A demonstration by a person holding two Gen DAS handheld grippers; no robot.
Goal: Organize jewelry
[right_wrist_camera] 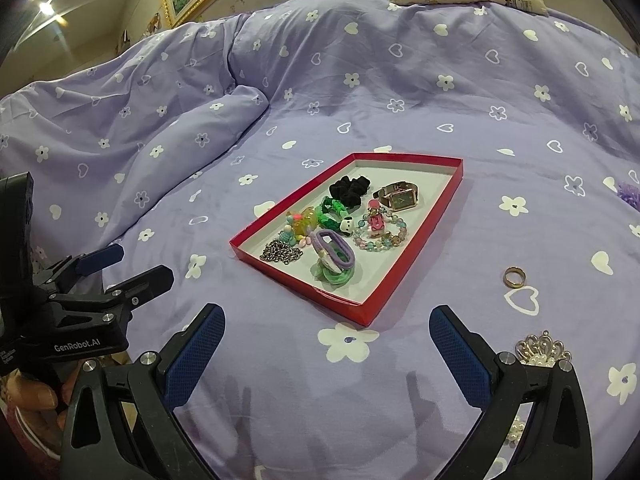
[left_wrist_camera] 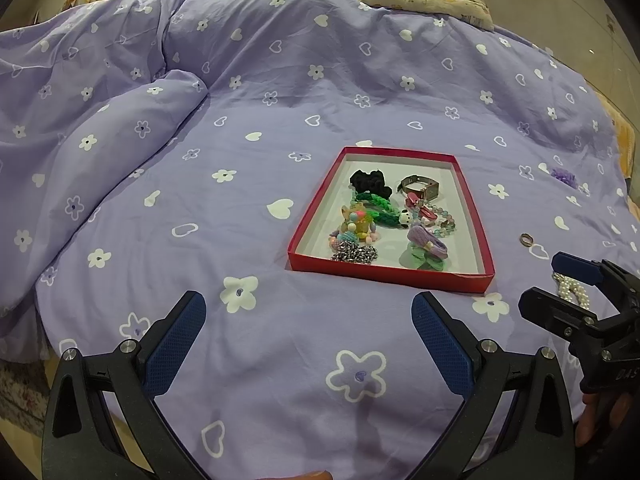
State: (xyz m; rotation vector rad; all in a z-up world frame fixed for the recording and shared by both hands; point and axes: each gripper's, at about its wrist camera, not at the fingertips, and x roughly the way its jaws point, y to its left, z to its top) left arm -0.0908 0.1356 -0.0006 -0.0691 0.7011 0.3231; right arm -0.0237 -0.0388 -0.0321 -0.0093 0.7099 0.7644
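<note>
Most of the jewelry is in the red box; a few pieces wait on the bed.

The red box (right_wrist_camera: pixel 416 236) sits on the purple bedspread (right_wrist_camera: pixel 360 92), ahead of both tools; inside it lie a watch (right_wrist_camera: pixel 400 197), a bead bracelet (right_wrist_camera: pixel 382 236), a chain (right_wrist_camera: pixel 282 254) and hair ties; the right gripper (right_wrist_camera: pixel 326 354) is spread wide and holds nothing; the left gripper (left_wrist_camera: pixel 308 344) is wide apart too, with nothing in it; a ring (right_wrist_camera: pixel 514 277) lies outside the box, ahead and to the right of the right gripper; a crown clip (right_wrist_camera: pixel 544 346) with pearls lies just beside its right finger; the right gripper is nearer to both, so it will likely go next, swinging right.
</note>
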